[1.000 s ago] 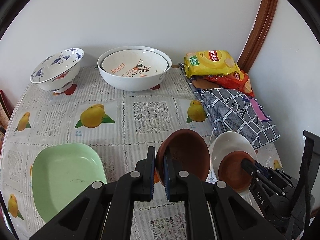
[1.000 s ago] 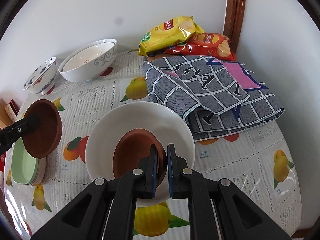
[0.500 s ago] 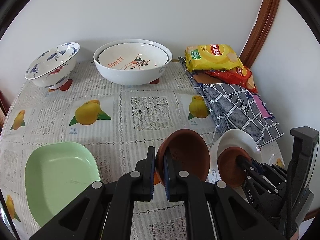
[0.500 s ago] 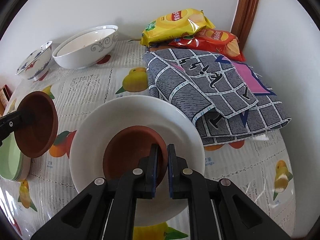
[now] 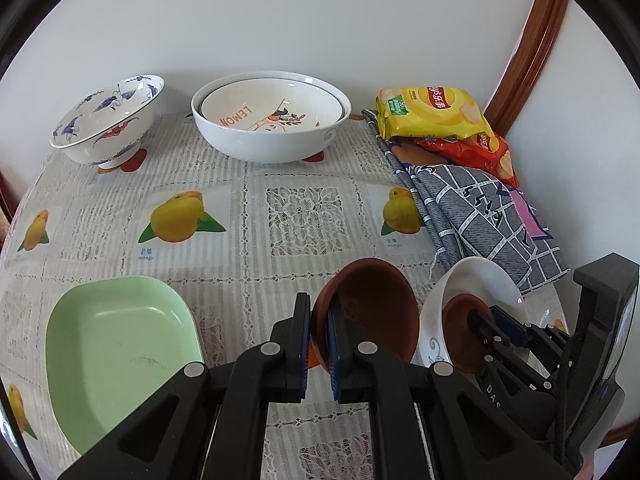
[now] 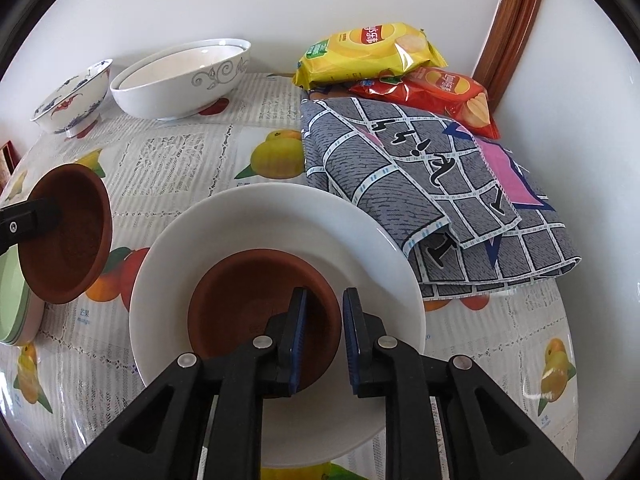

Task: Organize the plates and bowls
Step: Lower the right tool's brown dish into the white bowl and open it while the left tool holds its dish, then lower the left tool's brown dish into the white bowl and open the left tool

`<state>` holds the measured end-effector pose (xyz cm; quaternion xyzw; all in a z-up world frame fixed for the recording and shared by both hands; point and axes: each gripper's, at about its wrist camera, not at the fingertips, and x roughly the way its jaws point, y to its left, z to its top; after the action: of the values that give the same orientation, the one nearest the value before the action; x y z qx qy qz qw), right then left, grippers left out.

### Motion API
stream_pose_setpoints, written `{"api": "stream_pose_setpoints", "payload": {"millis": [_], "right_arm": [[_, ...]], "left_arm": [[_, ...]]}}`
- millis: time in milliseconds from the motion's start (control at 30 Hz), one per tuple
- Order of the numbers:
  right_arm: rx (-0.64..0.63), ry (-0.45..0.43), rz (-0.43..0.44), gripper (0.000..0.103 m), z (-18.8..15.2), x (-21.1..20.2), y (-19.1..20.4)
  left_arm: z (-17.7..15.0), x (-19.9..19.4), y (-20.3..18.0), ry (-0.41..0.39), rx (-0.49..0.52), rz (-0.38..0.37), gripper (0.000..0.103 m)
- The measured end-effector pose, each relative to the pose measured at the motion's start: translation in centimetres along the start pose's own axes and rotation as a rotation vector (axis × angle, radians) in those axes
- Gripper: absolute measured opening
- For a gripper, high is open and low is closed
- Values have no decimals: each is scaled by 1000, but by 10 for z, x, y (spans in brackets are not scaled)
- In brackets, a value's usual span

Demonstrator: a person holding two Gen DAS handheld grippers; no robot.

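Observation:
My left gripper (image 5: 319, 344) is shut on the rim of a brown clay saucer (image 5: 370, 308) and holds it tilted above the table; it also shows in the right wrist view (image 6: 68, 240). A second brown saucer (image 6: 256, 308) lies in a white plate (image 6: 280, 232). My right gripper (image 6: 323, 340) is open a little, its fingers either side of that saucer's near rim. The plate and second saucer also show in the left wrist view (image 5: 460, 332).
A green dish (image 5: 112, 348) lies front left. A white bowl nested in a larger one (image 5: 272, 120) and a blue-patterned bowl (image 5: 108, 120) stand at the back. A grey cloth (image 6: 420, 184) and chip bags (image 6: 368, 52) lie right.
My right gripper has opened and let go of the saucer's rim; the saucer now lies in the white plate. My left gripper still holds its saucer.

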<state>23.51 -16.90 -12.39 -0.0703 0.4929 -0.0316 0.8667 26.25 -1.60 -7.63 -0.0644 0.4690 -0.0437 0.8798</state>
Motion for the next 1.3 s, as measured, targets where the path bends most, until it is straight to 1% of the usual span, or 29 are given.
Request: {"api": "stream_pose_setpoints", "payload": {"millis": [33, 67, 100, 300, 433, 567, 800, 967, 1133, 1300], "right_arm": [[3, -5, -1, 23, 0, -2, -1], [7, -13, -3, 30, 0, -5, -2], [9, -22, -5, 32, 0, -8, -3], [38, -80, 25, 32, -2, -36, -22], [62, -131, 8, 32, -7, -60, -40], [95, -150, -10, 32, -16, -74, -61], [131, -130, -76, 32, -36, -78, -96], [162, -114, -95, 32, -48, -77, -119], [199, -88, -76, 32, -56, -69, -128], [212, -69, -38, 32, -61, -62, -122]], "left_arm": [[0, -1, -1, -2, 1, -4, 8], [0, -2, -3, -4, 4, -7, 8], [1, -3, -5, -8, 10, -9, 8], [3, -14, -26, -29, 36, -40, 8], [3, -22, -43, -39, 61, -58, 8], [-1, -20, -64, -32, 101, -74, 8], [-8, -1, -92, 15, 132, -80, 8], [-12, 12, -96, 43, 116, -63, 8], [-14, 21, -100, 60, 119, -60, 8], [-14, 30, -100, 82, 111, -53, 9]]}}
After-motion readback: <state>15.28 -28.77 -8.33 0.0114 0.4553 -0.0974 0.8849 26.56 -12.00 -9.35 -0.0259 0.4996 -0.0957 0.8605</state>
